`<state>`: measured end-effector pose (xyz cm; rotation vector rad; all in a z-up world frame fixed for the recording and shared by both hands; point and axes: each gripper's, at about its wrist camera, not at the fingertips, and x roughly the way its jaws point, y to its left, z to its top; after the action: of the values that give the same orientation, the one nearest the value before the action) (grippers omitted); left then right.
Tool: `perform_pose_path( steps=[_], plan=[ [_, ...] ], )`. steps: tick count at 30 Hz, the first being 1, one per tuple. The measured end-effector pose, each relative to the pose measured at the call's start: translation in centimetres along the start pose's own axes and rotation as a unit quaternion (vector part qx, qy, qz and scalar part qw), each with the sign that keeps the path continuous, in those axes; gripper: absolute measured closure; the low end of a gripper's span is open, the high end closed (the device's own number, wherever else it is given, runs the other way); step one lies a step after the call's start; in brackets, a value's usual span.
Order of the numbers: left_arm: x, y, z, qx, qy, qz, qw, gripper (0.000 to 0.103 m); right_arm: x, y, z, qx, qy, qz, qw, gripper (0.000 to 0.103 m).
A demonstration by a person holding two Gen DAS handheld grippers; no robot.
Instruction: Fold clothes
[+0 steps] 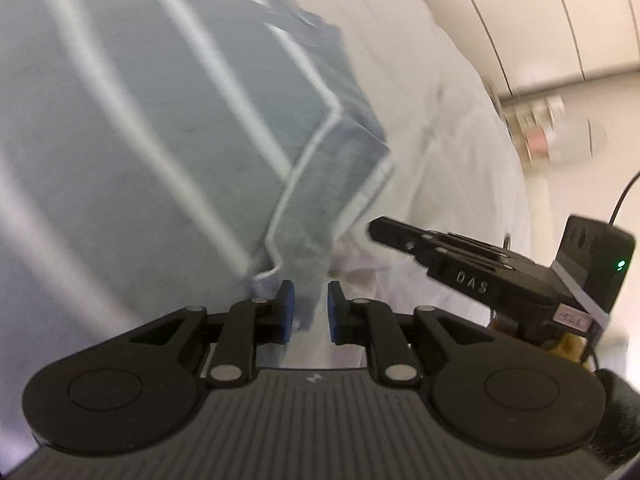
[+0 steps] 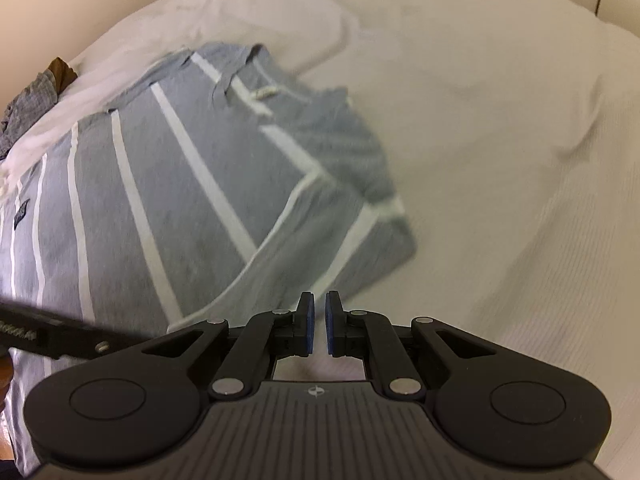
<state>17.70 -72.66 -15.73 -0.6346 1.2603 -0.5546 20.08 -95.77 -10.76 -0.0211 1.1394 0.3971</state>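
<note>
Shirt (image 2: 192, 184): grey with white stripes, sleeve folded over, on bed (image 2: 500, 140).

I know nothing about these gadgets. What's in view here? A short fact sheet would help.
Setting: white bed sheet, wrinkled
Main item: grey shirt with white stripes, lying on the sheet, its right side apparently folded over
Other clothing: dark pile at the sheet's far left edge
Left gripper: jaws slightly apart, an edge of the shirt between them, not clearly pinched
Right gripper: jaws nearly together with a thin gap, nothing between them, just off the shirt's near edge
Picture quality: blurred
</note>
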Motion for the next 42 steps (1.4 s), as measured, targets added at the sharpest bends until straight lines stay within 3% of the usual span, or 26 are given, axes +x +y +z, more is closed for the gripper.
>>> perform_pose_path(
  steps=[3,8,12,16,20,25,28,31,36,42],
  plan=[
    [1.1,-0.2,0.6,0.053,0.014,0.033,0.998,0.091,0.3,0.4,-0.5,0.001,0.004,0.007,1.0,0.094],
    [-0.6,1.7,1.1,0.056,0.007,0.063,0.9964,0.092,1.5,0.8,0.2,-0.053,0.018,0.006,0.998,0.094],
    [-1.8,2.0,0.9,0.059,0.01,0.061,0.9963,0.092,1.9,-0.3,1.5,-0.047,0.008,0.005,0.999,0.093],
    [-2.3,-0.2,0.7,0.093,0.003,0.041,0.9948,0.089,2.9,-1.4,2.4,-0.065,0.009,-0.015,0.998,0.093],
    [-2.2,-0.9,-0.4,0.122,0.017,0.031,0.9919,0.087,2.0,-2.9,3.2,-0.032,-0.017,-0.039,0.999,0.089],
    [-1.1,-0.5,-1.7,0.133,0.037,0.045,0.9895,0.087,1.1,-1.4,2.8,-0.038,-0.018,-0.006,0.999,0.089],
    [-0.8,-0.7,-2.0,0.135,0.039,0.045,0.9891,0.087,2.7,0.2,2.6,-0.072,0.003,0.021,0.997,0.089],
    [-1.2,-0.7,-2.2,0.134,0.041,0.048,0.989,0.087,5.1,0.9,2.9,-0.106,0.017,0.011,0.994,0.089],
    [-2.9,-0.7,-2.6,0.139,0.03,0.052,0.9884,0.087,5.1,-0.4,4.1,-0.05,-0.016,-0.027,0.998,0.089],
    [-4.9,-0.5,-1.8,0.145,-0.01,0.063,0.9874,0.086,1.1,3.0,1.9,-0.023,-0.04,0.008,0.999,0.087]
  ],
)
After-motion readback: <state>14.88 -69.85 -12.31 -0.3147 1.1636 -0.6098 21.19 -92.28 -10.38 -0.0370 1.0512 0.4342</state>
